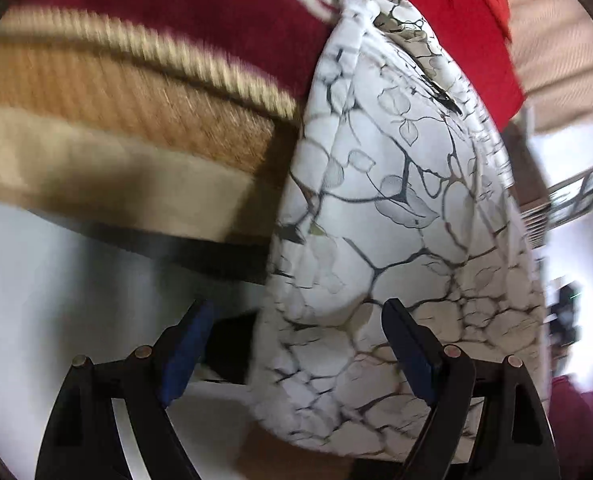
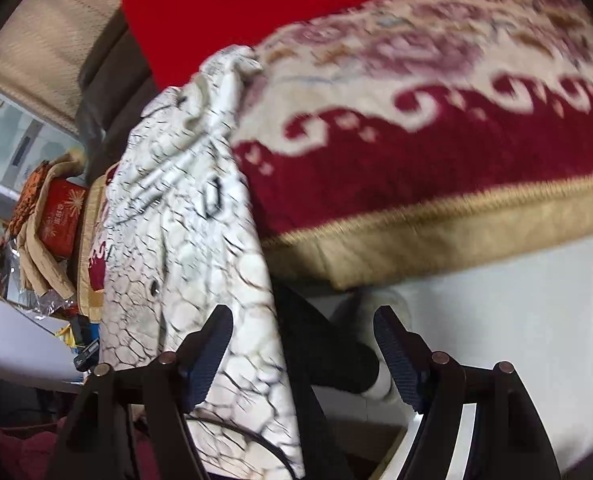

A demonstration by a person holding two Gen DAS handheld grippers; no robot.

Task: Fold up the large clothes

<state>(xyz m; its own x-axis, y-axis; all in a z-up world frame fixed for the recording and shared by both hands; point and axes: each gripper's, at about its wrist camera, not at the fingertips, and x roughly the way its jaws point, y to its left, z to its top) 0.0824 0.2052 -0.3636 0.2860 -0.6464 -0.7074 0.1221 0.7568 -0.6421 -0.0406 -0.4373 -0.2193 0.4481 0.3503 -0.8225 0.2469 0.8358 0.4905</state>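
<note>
A white padded jacket [image 1: 396,200] printed with dark crackle lines hangs down over the edge of a bed. In the left wrist view its bulging lower part lies between my left gripper's [image 1: 296,306] fingers; the left pad stands clear of it, and the jaws are wide open. In the right wrist view the jacket [image 2: 200,240] drapes from the bed edge down past the left finger of my right gripper [image 2: 302,312]. That gripper is open too, with the jacket's edge in the gap and nothing pinched.
A red and cream patterned blanket [image 2: 416,152] with a gold border covers the bed, and a plain red cloth [image 2: 256,4] lies at its far end. A person's black trouser leg [image 2: 328,352] stands on the white floor [image 2: 516,300]. A red box [image 2: 60,216] and clutter sit at the left.
</note>
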